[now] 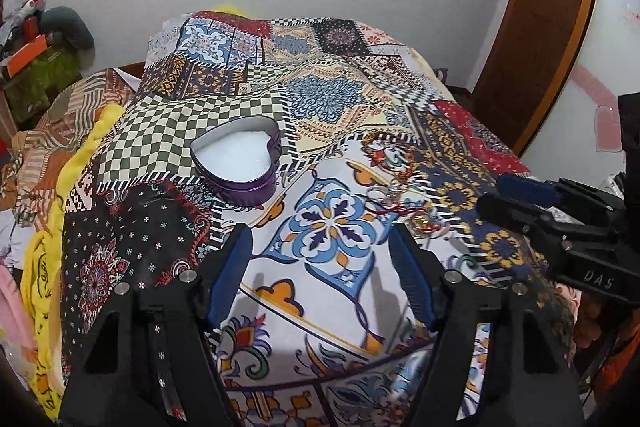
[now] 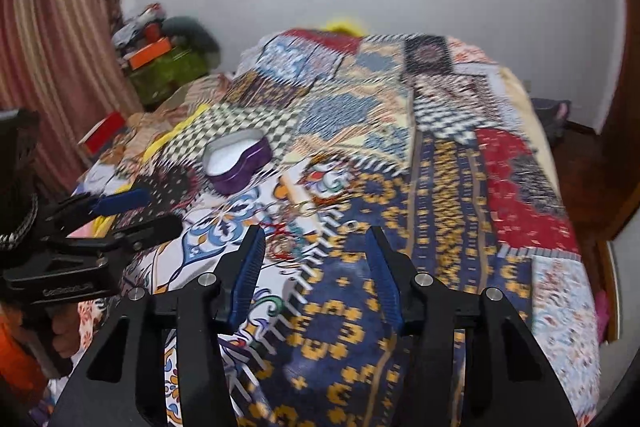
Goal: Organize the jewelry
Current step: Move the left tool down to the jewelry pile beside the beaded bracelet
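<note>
On the patchwork bedspread (image 1: 320, 99), the left gripper (image 1: 320, 231) gapes empty; an open purple heart-shaped tin (image 1: 236, 163) lies ahead-left, tangled jewelry (image 1: 400, 199) ahead-right. From the right wrist, the right gripper (image 2: 316, 235) is parted, empty, jewelry (image 2: 292, 227) just ahead, unobstructed.
</note>
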Available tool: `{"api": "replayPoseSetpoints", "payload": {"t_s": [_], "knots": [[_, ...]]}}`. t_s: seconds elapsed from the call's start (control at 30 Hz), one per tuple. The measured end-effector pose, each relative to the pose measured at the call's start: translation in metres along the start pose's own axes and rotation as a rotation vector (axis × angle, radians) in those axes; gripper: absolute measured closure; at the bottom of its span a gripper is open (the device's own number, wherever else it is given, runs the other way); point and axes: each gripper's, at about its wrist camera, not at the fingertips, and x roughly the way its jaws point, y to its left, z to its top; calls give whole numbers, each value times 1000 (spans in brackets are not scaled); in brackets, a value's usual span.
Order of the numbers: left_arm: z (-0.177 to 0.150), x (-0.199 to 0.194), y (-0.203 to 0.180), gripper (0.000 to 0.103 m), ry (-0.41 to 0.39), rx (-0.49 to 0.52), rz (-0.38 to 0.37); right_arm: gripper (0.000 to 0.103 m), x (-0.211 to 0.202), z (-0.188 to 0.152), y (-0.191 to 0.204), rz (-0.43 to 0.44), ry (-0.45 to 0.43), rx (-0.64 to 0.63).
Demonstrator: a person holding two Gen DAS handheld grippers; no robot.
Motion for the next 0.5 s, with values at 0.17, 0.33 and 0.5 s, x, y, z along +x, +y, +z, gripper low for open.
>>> {"api": "replayPoseSetpoints", "payload": {"t_s": [0.17,0.33,0.5], "knots": [[1,7,0,46,16,25,-20,68,23,1,3,40,84,-42],[1,14,-4,58,31,56,-62,69,37,0,9,58,144,-88],[2,23,-12,69,53,75,-120,86,47,-1,10,58,172,-106]]}}
